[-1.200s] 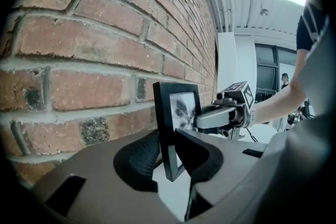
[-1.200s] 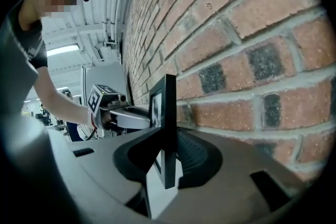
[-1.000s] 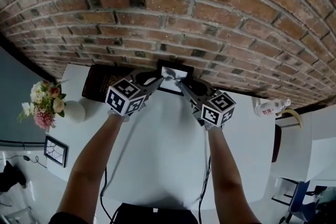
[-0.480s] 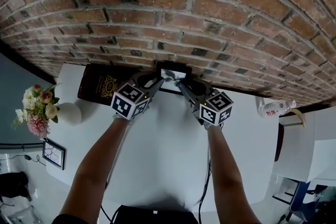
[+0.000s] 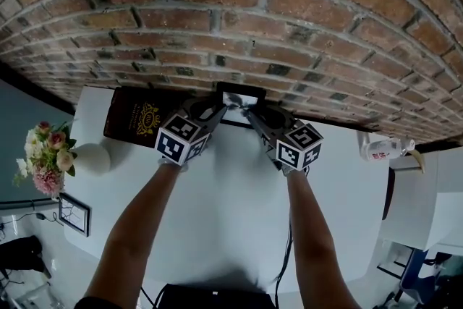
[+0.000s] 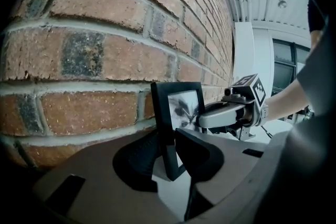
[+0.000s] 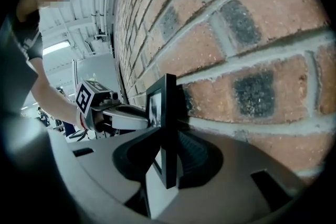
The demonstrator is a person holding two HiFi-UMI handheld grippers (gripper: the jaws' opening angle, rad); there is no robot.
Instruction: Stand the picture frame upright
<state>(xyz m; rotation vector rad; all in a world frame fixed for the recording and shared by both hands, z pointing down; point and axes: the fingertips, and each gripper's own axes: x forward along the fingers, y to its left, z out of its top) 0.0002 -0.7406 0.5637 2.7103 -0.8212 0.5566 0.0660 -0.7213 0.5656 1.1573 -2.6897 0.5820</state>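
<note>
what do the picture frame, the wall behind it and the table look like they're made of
The picture frame is black and smooth with a dull sheen: plastic or painted wood, the look leaves it open.
The wall is rough, matte red-brown brick with pale mortar joints; some bricks have dark patches.
The table is plain white, smooth and low in gloss: probably laminate or painted board.
</note>
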